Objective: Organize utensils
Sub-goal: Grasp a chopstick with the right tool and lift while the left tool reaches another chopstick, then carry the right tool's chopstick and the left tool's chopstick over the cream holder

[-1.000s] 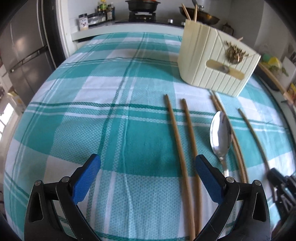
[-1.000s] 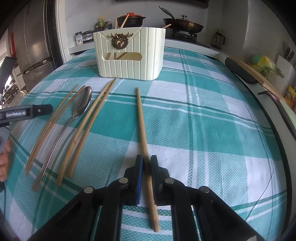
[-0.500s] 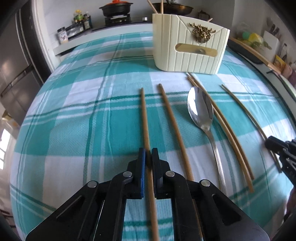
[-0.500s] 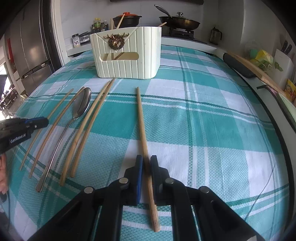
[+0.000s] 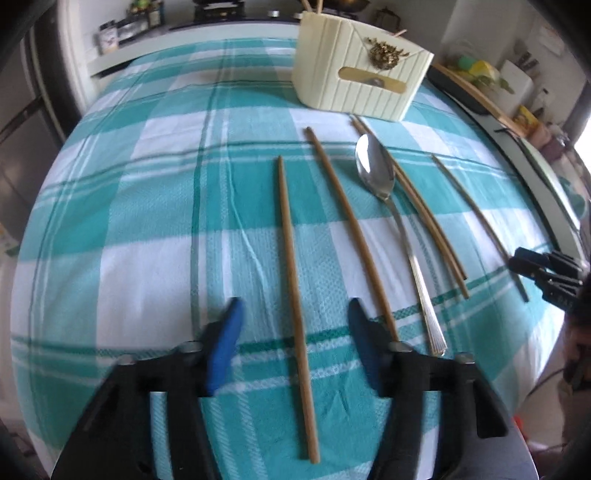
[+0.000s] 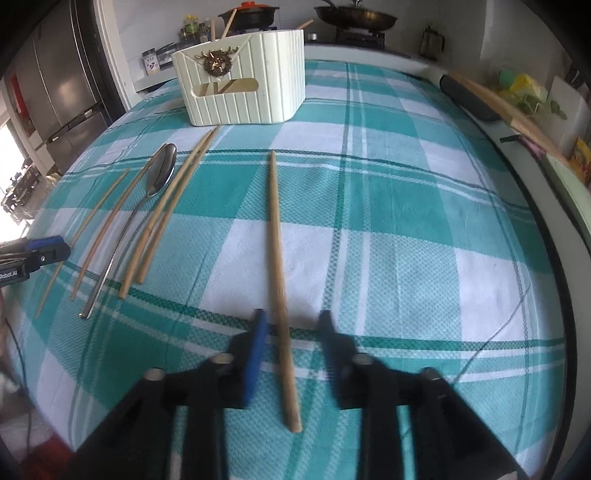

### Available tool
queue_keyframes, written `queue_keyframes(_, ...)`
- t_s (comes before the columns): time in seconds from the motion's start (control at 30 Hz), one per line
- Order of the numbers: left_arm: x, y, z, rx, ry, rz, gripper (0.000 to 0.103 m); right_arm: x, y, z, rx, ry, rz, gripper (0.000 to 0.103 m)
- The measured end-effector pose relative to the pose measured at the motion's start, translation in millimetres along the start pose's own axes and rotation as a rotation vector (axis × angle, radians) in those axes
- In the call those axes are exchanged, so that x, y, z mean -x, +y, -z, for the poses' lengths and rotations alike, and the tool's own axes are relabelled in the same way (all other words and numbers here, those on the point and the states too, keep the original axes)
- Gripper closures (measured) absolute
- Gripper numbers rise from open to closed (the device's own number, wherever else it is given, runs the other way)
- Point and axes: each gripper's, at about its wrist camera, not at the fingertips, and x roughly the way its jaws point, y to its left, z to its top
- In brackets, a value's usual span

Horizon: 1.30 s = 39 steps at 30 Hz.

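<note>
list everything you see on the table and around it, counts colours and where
chopsticks: six, light brown wood, lying side by side on the cloth; one apart at the right
spoon: one, silver, among the chopsticks
utensil holder: one, cream ribbed, gold ornament, far end of the cloth, sticks inside
tablecloth: one, teal and white check
pans: two, dark, on the stove behind
fridge: one, steel, far left
left gripper: black, blue pads, open astride the leftmost chopstick
right gripper: same, open astride the rightmost chopstick
</note>
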Motion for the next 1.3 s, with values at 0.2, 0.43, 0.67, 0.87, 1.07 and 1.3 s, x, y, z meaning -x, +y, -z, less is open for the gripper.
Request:
queue_keyframes(0.2,-16,3,-30,-0.077,0.071,-0.024,0.040,0,7,-29,0.080,0.095,-0.041,0.069)
queue_keyframes(0.43,-44,11,-61,-0.033,0.115,-0.048,0.042,-33,17,-66,0.147,0.160,-0.008,0.069)
queue_keyframes(0.67,-57,3,-82,-0.075,0.126,-0.110,0.074,-65,21,-99,0.150,0.167,0.000,0.069)
queue_keyframes(0.87,-60,2,-91,-0.063,0.094,-0.095,0.099,-80,19,-127,0.117,0.125,-0.004,0.097)
queue_keyframes(1.07,-6,10,-97,-0.012,-0.080,-0.060,0.099,-31,15,-130,0.066,-0.014,-0.061,0.097)
queue_keyframes(1.3,86,15,-96,0.005,-0.288,0.027,0.099,81,15,-117,0.078,-0.243,-0.107,0.096)
